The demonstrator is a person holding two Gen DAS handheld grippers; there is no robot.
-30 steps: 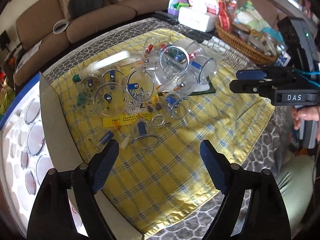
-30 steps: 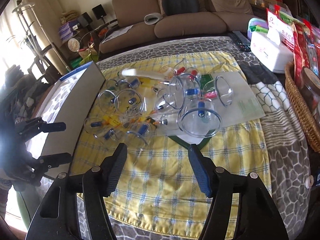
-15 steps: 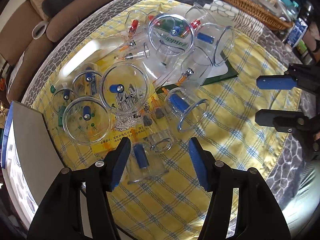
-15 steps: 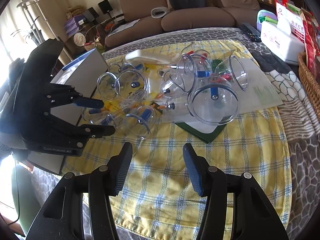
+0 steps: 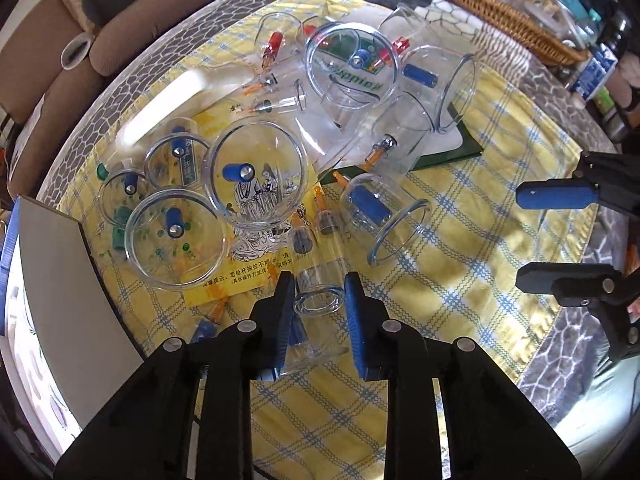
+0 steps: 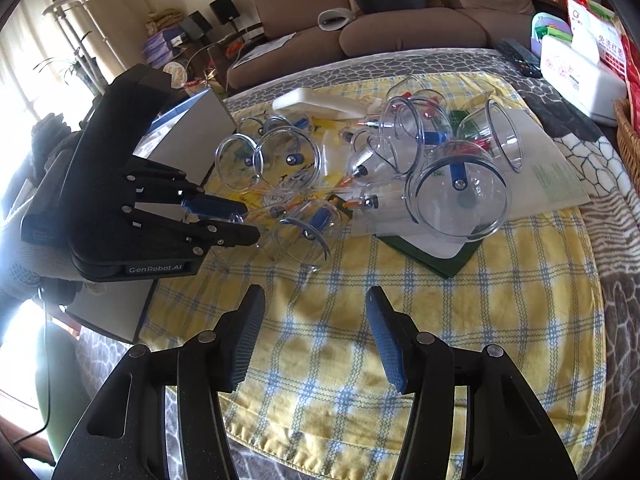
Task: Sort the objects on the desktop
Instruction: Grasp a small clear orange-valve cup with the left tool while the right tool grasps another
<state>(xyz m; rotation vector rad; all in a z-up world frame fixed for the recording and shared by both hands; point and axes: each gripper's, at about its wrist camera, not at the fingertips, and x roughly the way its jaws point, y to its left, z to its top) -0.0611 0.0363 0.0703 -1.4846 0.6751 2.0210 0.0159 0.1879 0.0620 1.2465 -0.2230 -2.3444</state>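
Left claw (image 5: 318, 294) has its two blue pads drawn in narrow on either side of a small clear cup (image 5: 316, 308) lying on the yellow checked cloth (image 5: 460, 280), at the near edge of the pile; whether the pads actually press the cup's wall I cannot tell. Right claw (image 6: 316, 320) hangs wide apart over bare cloth on the near side, gripping nothing.

Clear cups of many widths crowd the far and left half of the cloth. A wide cup (image 5: 256, 172) leans over a yellow leaflet (image 5: 248, 276), another wide cup (image 5: 176, 236) sits just left of it, and a blue-knobbed cup (image 5: 384, 216) lies on its side just beyond the left claw. Further off, a big cup (image 6: 456, 192) rests partly on a dark green card (image 6: 440, 256). A white handle (image 5: 176, 100) lies at the far left of the pile.

Open cloth runs along the near and right sides, between the pile and the cloth's hem. At the left edge a grey-walled box (image 5: 60, 280) stands against the cloth. A wicker basket (image 5: 500, 20) sits at the far right, well apart from the cups.
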